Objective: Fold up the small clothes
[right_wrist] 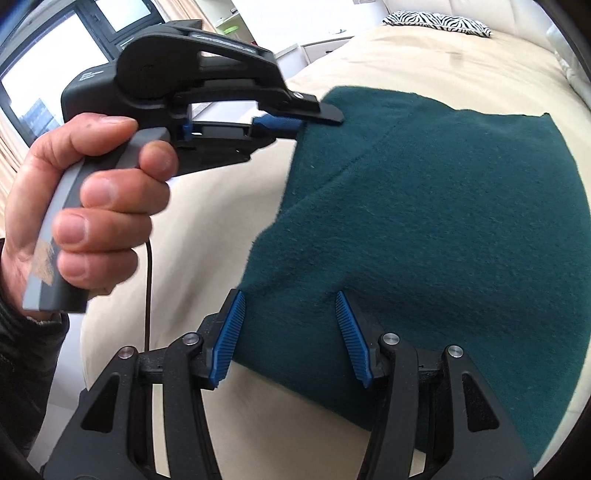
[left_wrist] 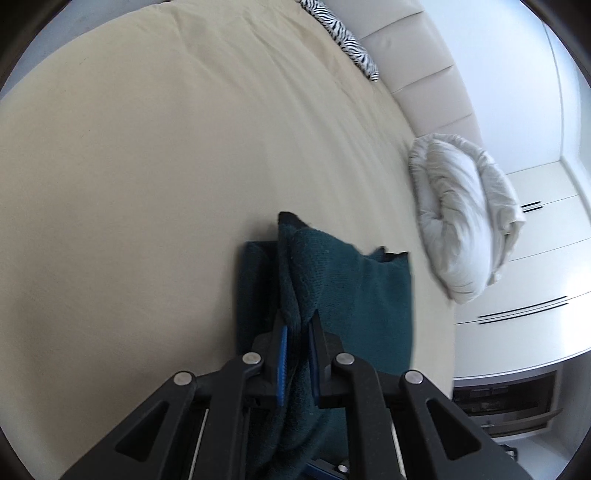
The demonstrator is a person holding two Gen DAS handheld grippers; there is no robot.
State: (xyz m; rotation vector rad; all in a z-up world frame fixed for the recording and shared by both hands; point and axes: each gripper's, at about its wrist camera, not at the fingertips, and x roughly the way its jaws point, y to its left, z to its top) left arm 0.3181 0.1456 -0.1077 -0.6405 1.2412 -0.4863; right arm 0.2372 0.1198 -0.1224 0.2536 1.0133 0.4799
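Observation:
A dark teal knit cloth (left_wrist: 362,288) lies on the beige bed (left_wrist: 147,166). My left gripper (left_wrist: 297,317) is shut on its near left edge and holds a fold of it raised between the blue pads. In the right wrist view the cloth (right_wrist: 443,221) spreads flat across the bed (right_wrist: 221,206). There the left gripper (right_wrist: 317,120), held by a person's hand (right_wrist: 92,203), pinches the cloth's far left corner. My right gripper (right_wrist: 287,293) stands open over the cloth's near edge, its pads apart and not pressing the fabric.
A white pillow (left_wrist: 461,214) lies at the bed's right side and a zebra-print cushion (left_wrist: 343,33) sits by the padded headboard (left_wrist: 417,62). White cabinets (left_wrist: 535,295) stand past the bed. A window (right_wrist: 37,74) is at the left.

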